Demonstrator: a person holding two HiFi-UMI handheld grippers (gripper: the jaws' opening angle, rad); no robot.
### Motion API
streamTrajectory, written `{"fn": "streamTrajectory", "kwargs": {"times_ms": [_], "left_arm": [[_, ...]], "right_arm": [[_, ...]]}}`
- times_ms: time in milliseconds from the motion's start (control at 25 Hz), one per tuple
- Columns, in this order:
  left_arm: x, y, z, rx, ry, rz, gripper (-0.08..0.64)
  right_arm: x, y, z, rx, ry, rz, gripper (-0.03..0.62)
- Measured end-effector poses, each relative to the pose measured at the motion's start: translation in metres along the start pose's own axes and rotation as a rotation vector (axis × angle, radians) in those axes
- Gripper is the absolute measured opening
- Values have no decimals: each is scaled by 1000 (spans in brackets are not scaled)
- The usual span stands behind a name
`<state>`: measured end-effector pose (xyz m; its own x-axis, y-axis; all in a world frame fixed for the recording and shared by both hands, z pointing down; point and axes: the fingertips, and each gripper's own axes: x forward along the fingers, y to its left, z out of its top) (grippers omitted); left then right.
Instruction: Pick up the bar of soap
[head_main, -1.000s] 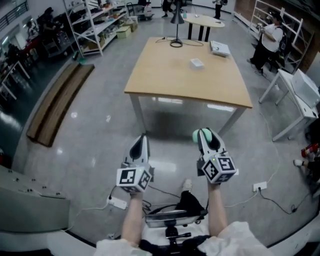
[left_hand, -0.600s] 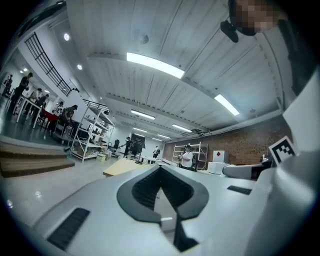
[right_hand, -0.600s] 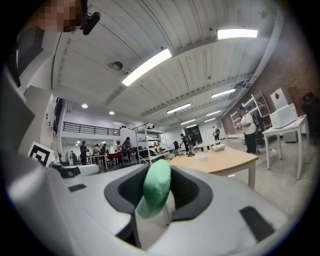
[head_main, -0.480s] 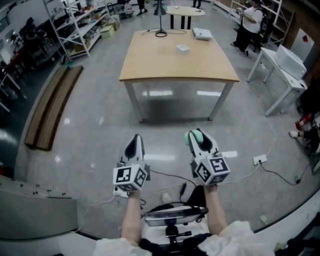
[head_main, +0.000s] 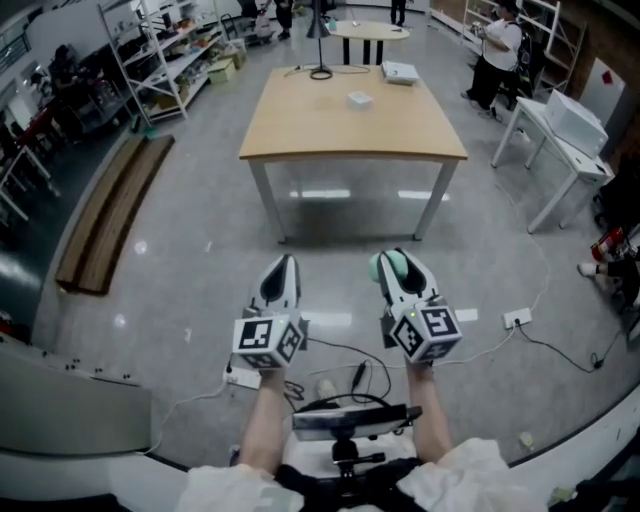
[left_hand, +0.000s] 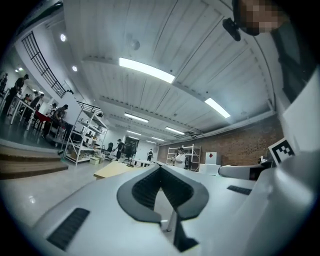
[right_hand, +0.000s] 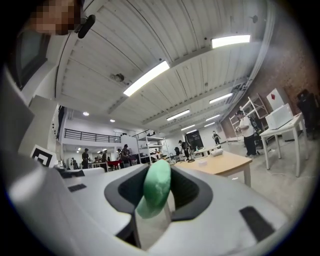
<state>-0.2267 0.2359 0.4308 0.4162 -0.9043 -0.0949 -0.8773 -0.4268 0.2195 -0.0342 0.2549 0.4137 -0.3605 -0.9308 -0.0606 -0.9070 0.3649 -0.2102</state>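
- A wooden bench (head_main: 108, 212) lies on the floor at about 10 o'clock from the person, well apart from both hands and outside the task.
- The left tongs (head_main: 284, 266) point toward 12 o'clock. Their jaws are together at the tips, and the left gripper view shows nothing between them.
- The worktop (head_main: 330, 125) stands at 12 o'clock, well apart from both tongs. A small white thing (head_main: 360, 98) and a white box (head_main: 400, 71) sit toward its far side; I see no soap on it.
- The right tongs (head_main: 402, 272) are clamped on the bar of soap (right_hand: 157, 190), which is green and rounded and pressed by a pad on each side.
- So the soap is in the right tongs, above the floor and resting on no surface. It is near the left tongs, at roughly 3 o'clock from them.
- In the right gripper view the bar stands on edge. Its long axis seems to run roughly along the jaws toward 12 o'clock, with its far end reaching about to the tips.
- By my reading the pick-up itself is done. Since the right hand carries the bar, any coming move turns on that hand, and the closed left tongs have no part in the hold.
- A white desk (head_main: 560, 125) stands at 2 o'clock, well apart from the tongs.
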Motion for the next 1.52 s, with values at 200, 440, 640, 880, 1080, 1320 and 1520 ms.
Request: {"fn": "streamTrajectory", "kwargs": {"times_ms": [200, 440, 640, 880, 1080, 1320, 1520], "left_arm": [[-36, -61, -10, -1, 4, -5, 5], [-104, -128, -32, 12, 28, 11, 6], [-150, -161, -44, 22, 55, 27, 6], [-157, -166, -32, 20, 53, 19, 5], [-163, -162, -18, 26, 28, 5, 5], [-174, -158, -15, 19, 16, 2, 5], [-171, -158, -13, 30, 11, -13, 5]], "right_arm": [[-69, 1, 4, 1, 5, 22, 138], [-157, 7, -5, 16, 23, 45, 138], [-205, 15, -10, 35, 50, 60, 138], [-223, 31, 8, 14, 26, 58, 138], [-228, 45, 9, 3, 27, 60, 138], [-232, 60, 4, -38, 47, 60, 137], [-228, 63, 8, -57, 33, 60, 137]]}}
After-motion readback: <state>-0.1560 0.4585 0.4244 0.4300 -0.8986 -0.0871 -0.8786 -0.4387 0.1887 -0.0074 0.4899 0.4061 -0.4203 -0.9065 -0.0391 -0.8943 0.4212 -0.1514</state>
